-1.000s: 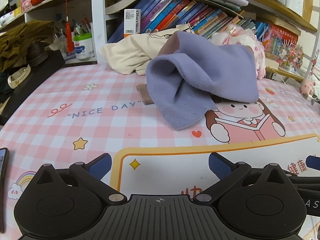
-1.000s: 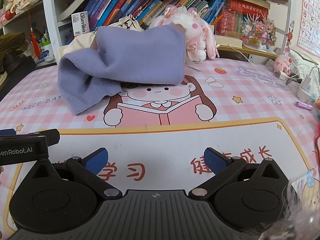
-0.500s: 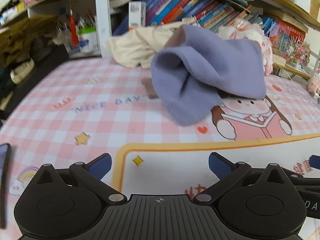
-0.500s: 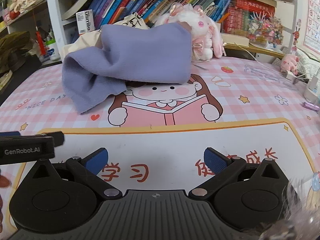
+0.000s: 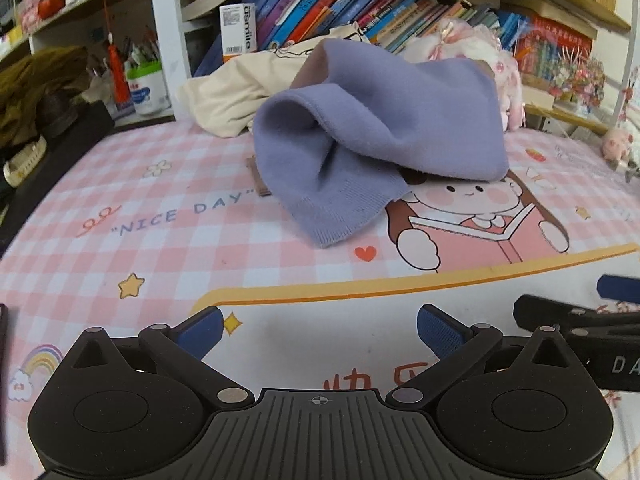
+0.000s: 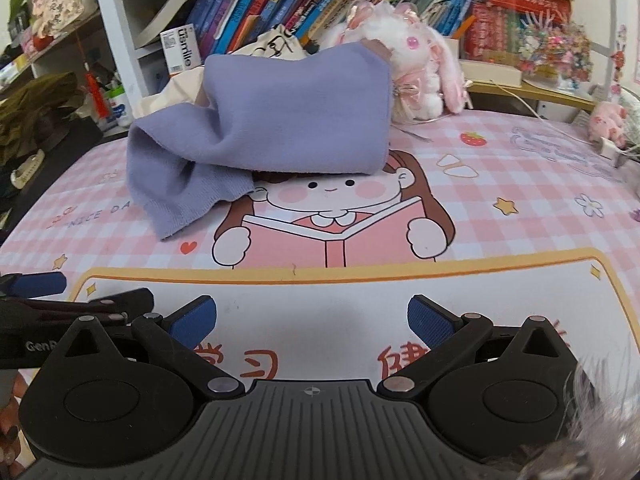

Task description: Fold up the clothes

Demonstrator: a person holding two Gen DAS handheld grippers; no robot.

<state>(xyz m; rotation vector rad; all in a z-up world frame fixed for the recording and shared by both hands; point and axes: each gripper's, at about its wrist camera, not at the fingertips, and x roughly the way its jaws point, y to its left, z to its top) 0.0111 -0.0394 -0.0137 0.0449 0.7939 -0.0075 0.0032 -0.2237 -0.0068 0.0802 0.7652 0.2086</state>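
A lavender knit garment [image 5: 384,140] lies in a loose folded heap at the far middle of the pink checked desk mat [image 5: 168,240]; the right wrist view shows the same garment [image 6: 288,124]. Behind it rests a cream garment [image 5: 236,92]. My left gripper [image 5: 320,330] hovers open over the white panel of the mat, well short of the lavender garment, nothing between its blue pads. My right gripper [image 6: 312,320] is open too, empty, beside the left one.
A bookshelf with colourful books [image 5: 328,12] lines the back. A white and pink plush rabbit [image 6: 412,52] sits at the back right. A white tub [image 5: 146,88] and dark clothes [image 5: 36,88] stand at the left. A dark phone edge [image 5: 3,320] lies near left.
Both grippers have edged forward toward the lavender garment, which looks slightly larger. The grippers stay open and the clothes have not moved.
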